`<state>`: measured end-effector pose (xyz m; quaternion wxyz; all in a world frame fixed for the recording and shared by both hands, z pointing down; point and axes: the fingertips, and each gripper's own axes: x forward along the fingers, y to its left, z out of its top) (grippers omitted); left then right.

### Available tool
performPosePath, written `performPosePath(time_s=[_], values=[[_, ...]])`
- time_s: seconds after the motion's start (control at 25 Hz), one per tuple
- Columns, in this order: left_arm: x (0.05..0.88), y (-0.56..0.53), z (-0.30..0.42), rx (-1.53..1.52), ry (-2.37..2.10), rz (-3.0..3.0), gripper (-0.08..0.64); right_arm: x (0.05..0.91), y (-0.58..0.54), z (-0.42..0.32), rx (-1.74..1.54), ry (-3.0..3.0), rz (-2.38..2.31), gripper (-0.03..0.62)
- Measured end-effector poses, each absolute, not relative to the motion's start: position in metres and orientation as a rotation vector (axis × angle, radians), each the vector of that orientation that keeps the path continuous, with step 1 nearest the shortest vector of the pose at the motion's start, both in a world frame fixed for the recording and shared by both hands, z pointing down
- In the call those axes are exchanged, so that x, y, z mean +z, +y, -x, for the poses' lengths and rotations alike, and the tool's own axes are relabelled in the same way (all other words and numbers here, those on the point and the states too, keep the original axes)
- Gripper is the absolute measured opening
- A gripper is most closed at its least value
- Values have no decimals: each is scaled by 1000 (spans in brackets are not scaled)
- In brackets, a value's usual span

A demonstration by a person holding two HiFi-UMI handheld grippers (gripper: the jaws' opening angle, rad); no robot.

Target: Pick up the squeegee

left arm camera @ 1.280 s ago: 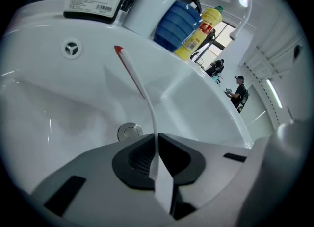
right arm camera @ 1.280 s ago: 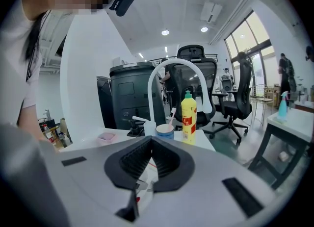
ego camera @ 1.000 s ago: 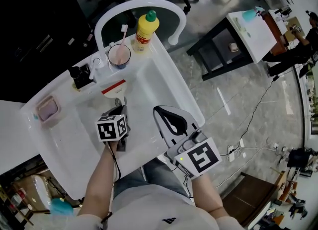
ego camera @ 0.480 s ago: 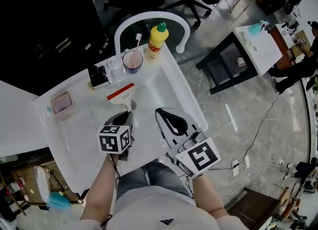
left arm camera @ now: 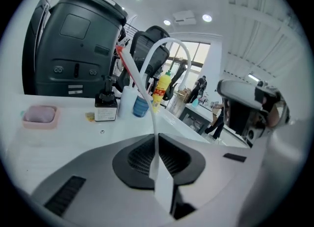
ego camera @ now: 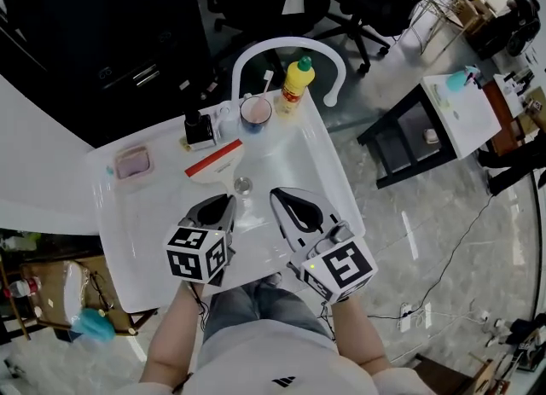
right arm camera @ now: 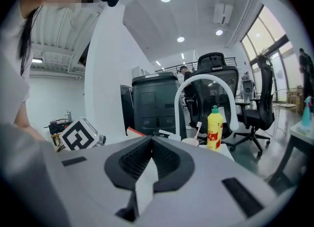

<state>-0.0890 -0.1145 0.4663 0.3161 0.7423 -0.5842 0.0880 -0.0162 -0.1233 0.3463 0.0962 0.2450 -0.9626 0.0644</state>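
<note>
Since the left gripper is pinched narrow on its thin white handle, the squeegee runs straight out from the jaws. Its long axis leads away from the person, and its red blade is at the far end, crosswise, toward the cup at the back of the bench. From the left gripper view it seems to be raised off the bench. The right gripper, just beside it, has its jaws together on nothing, so any further lift is likely the left's.
</note>
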Motion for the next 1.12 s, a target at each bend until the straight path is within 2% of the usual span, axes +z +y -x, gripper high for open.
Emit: performPosePath(time_s=[0.44,1.12], values=[[398,-83,96,94,-1693,-1998,34,331,-99,35,136,-2919,-533,9],[336,-43,97,12,-1845,-2076,34,323,-64,56,93,-2960,-347,9]])
